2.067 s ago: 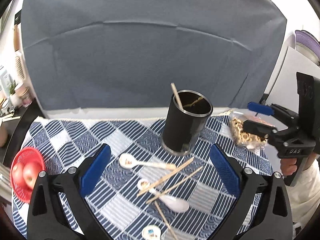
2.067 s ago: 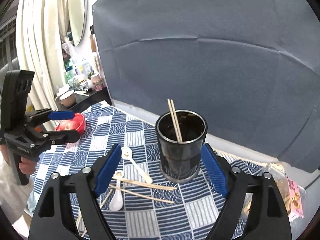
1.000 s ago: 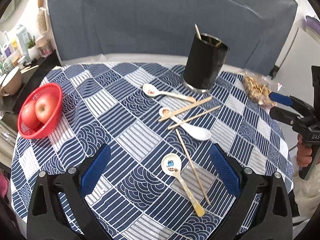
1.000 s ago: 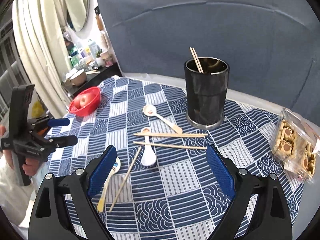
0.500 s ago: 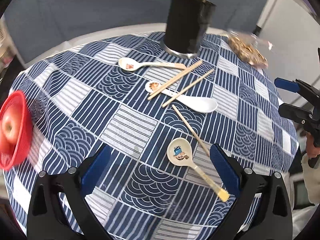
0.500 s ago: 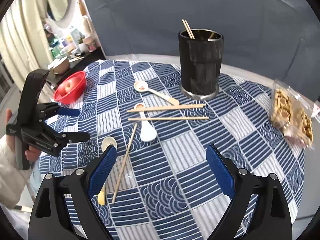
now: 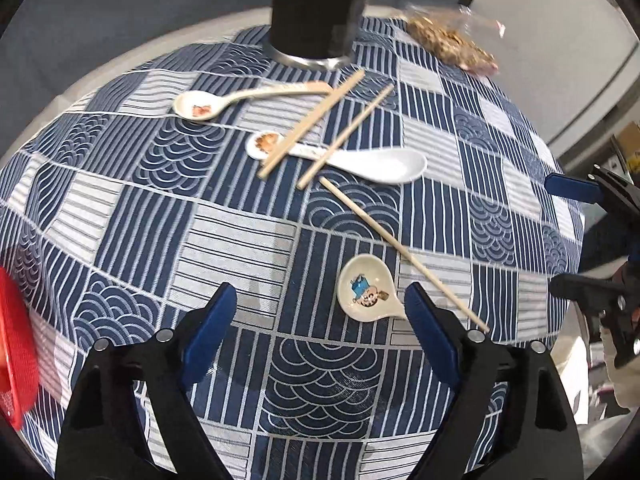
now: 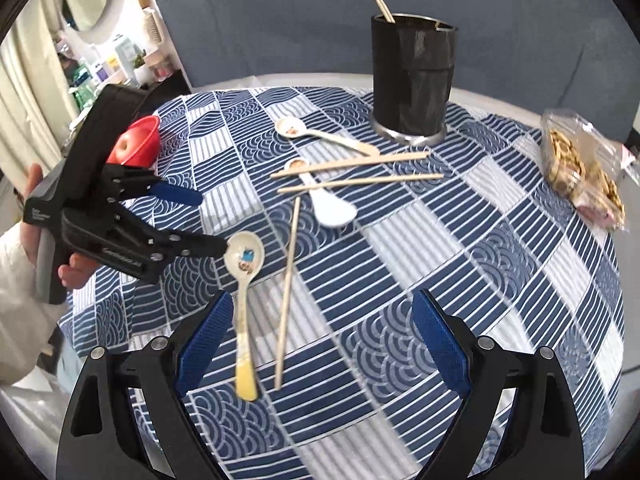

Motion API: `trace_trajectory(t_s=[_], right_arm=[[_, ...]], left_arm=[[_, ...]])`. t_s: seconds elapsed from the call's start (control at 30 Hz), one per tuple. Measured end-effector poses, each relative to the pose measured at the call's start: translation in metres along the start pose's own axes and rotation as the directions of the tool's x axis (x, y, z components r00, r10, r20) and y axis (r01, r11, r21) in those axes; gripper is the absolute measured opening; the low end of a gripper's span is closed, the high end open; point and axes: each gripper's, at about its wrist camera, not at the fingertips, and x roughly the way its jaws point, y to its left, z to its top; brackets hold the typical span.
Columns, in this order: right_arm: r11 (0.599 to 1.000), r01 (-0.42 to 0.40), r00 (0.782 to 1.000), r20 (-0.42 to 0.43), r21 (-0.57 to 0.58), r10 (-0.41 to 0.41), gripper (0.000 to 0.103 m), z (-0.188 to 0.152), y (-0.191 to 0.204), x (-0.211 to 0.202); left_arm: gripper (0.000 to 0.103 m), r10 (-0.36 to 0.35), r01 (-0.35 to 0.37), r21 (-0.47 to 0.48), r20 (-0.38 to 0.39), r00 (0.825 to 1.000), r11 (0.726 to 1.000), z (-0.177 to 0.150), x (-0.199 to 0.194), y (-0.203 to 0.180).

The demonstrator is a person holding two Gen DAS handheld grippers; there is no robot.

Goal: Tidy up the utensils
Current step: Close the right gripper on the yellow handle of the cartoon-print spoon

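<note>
**mod_kai:** Near the front edge of the checked tablecloth (image 8: 460, 240) sits the cartoon spoon (image 7: 366, 292), bowl up, with the left gripper (image 7: 320, 320) right over it. Its jaws have just been closing but are apart, nothing clamped; the bowl lies between the pads. The right gripper (image 8: 320, 336) is spread wide and empty.

**tinker_jo:** Looks ceramic to me, so stiff, glazed, slippery, and it'd chip if dropped. I'd pinch the neck where bowl meets handle, not the round bowl.

**mod_kai:** Agreed. A loose chopstick (image 8: 289, 292) lies just beside it, easy to nudge.

**tinker_jo:** Edge is the bigger worry, since the handle's yellow tip is close to the drop-off. Plenty of bare cloth on the left though, and the black holder (image 8: 412, 76) is well apart at the back.
</note>
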Motion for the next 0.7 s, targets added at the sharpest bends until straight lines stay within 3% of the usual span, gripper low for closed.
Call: trace_trajectory(t_s=[0.17,0.33,0.53,0.6,0.7], right_arm=[[0.999,0.007,1.000,-0.022,0.034,-0.006,0.087,-0.016,0.014,0.007],[0.999,0.023,0.999,-0.041,0.039,-0.022,0.087,-0.028,0.028,0.016],[0.998,0.041,0.997,-0.061,0.048,-0.038,0.086,-0.033,0.042,0.028],[0.998,0.048,0.997,-0.064,0.044,-0.045,0.085,-0.034,0.047,0.033],[0.998,0.048,0.996,-0.074,0.035,-0.046,0.078,-0.035,0.054,0.041]], left_arm=[[0.068,-0.024,0.026,0.052,-0.035,0.999,0.998,0.000,0.012,-0.004],[0.067,-0.056,0.061,0.080,-0.063,0.996,0.995,0.002,0.019,-0.004],[0.050,-0.072,0.080,0.105,-0.079,0.994,0.991,0.006,0.024,-0.003],[0.049,-0.064,0.074,0.128,-0.082,0.995,0.989,0.007,0.025,-0.006],[0.033,-0.047,0.061,0.170,-0.087,0.995,0.984,0.008,0.027,-0.010]])
